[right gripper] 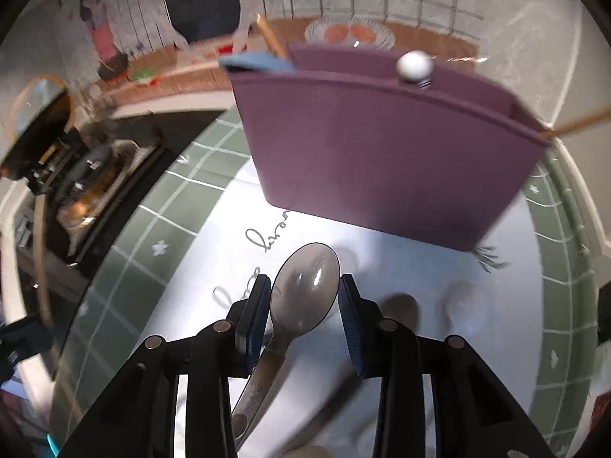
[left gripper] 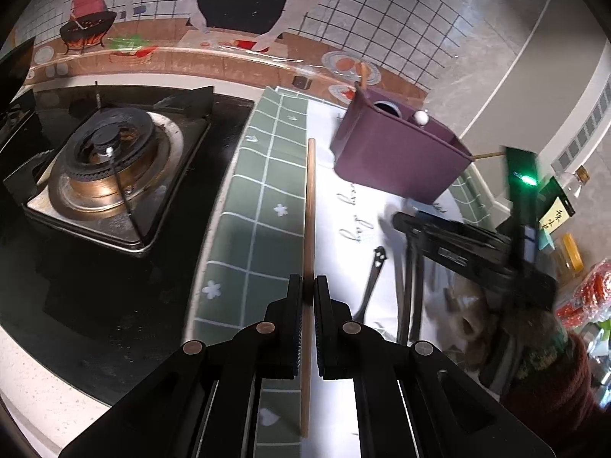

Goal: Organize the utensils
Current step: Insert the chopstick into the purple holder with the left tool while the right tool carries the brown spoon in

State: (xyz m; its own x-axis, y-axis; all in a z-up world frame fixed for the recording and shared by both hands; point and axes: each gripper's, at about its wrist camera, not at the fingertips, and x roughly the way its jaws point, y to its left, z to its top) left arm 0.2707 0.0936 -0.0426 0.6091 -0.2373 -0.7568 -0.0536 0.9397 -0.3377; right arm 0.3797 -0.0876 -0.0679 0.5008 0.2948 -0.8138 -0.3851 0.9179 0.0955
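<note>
The left gripper [left gripper: 308, 297] pinches 1 thin wooden chopstick [left gripper: 310, 206]. The right gripper [right gripper: 304, 297], half open, has 1 shiny metal spoon [right gripper: 305, 290] between its jaws, near the purple box [right gripper: 382, 160].

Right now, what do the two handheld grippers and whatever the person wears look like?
Both the left gripper and the right gripper are matte black plastic with angular linkage arms, round copper-coloured pivot pins and ribbed dark blue pads on flat fingers. In the left wrist view the right unit carries a lit green light and a dark red knitted sleeve shows behind it.
</note>
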